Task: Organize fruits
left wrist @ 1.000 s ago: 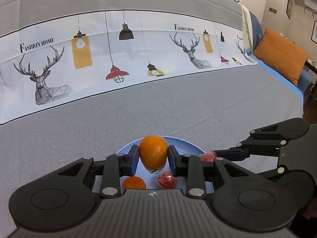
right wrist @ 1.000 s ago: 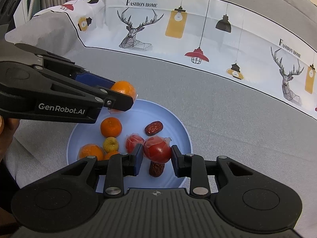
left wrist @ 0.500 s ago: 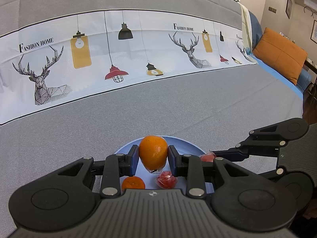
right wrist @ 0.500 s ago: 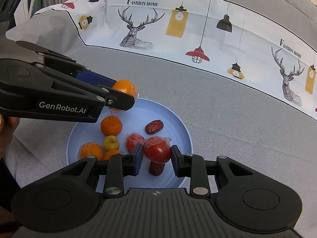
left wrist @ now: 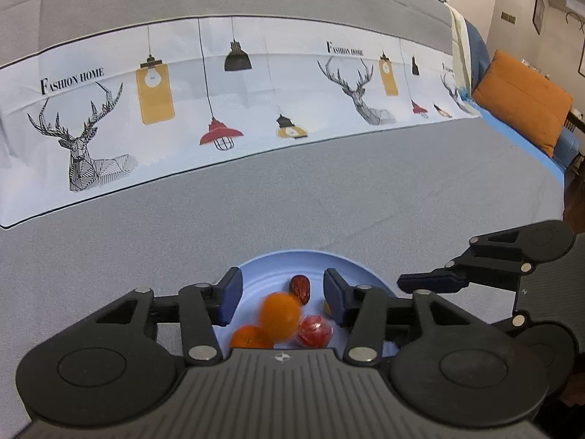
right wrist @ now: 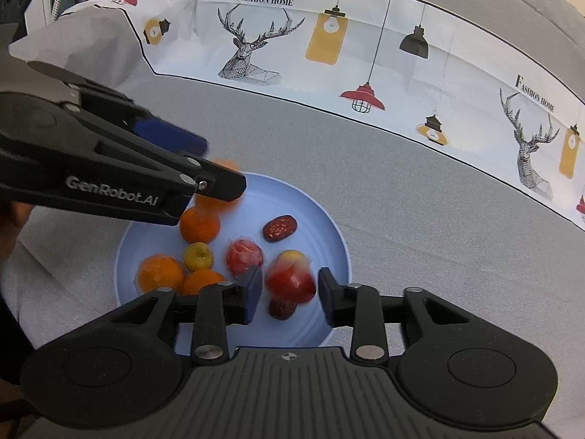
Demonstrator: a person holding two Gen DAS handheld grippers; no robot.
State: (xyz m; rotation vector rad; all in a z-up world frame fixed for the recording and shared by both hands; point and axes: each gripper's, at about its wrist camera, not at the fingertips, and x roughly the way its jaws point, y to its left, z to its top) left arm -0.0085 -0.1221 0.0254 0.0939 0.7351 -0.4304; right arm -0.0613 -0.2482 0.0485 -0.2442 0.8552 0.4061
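Note:
A light blue plate (right wrist: 321, 241) on the grey bedcover holds several oranges, a small yellow fruit (right wrist: 197, 256), wrapped red fruits and two dark red dates (right wrist: 279, 227). My left gripper (left wrist: 281, 294) is open above the plate (left wrist: 263, 274); a blurred orange (left wrist: 278, 316) drops below its fingers. It shows from the side in the right wrist view (right wrist: 204, 168). My right gripper (right wrist: 289, 296) is open over the plate's near side; a blurred red fruit (right wrist: 290, 280) falls between its fingers.
A white printed cloth (left wrist: 219, 91) with deer and lamps lies across the grey bedcover behind the plate. An orange pillow (left wrist: 523, 98) sits far right. A crumpled fold of cloth (right wrist: 91, 47) rises at the far left.
Both grippers have opened. The orange has left the left gripper and the red fruit has left the right gripper; both are dropping toward the plate.

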